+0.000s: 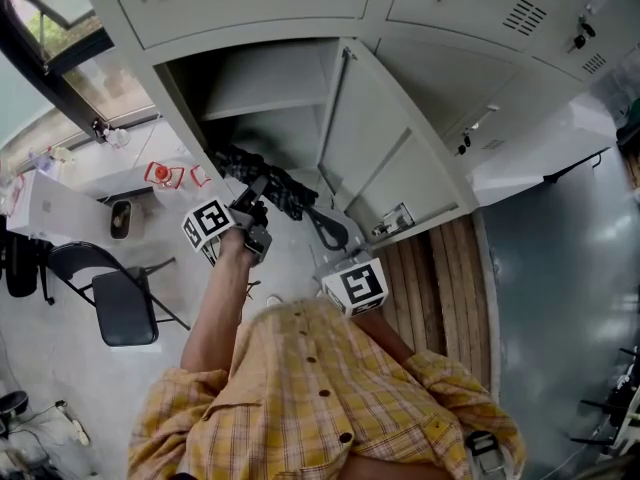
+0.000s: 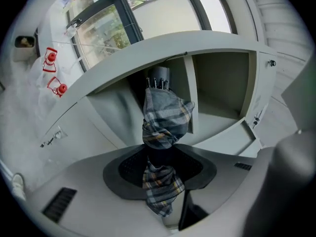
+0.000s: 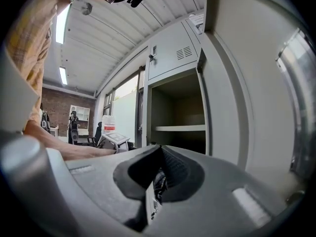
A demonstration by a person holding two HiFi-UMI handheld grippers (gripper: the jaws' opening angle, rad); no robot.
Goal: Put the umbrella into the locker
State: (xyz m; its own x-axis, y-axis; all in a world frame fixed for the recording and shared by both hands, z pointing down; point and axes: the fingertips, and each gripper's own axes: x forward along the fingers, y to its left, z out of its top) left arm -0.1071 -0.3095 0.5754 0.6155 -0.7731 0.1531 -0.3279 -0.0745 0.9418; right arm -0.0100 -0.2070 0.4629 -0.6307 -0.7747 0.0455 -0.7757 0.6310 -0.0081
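A tall grey metal locker (image 1: pixel 262 90) stands with its door (image 1: pixel 385 158) swung wide. A folded dark plaid umbrella (image 1: pixel 278 188) lies at the threshold, tip pointing into the lower compartment. The left gripper (image 2: pixel 160 157) is clamped around its canopy, and the right gripper (image 3: pixel 159 174), jaws nearly together, pinches its dark handle end.

Grey floor (image 1: pixel 560 268), black folding chair (image 1: pixel 120 306), window (image 1: pixel 50 23) at left
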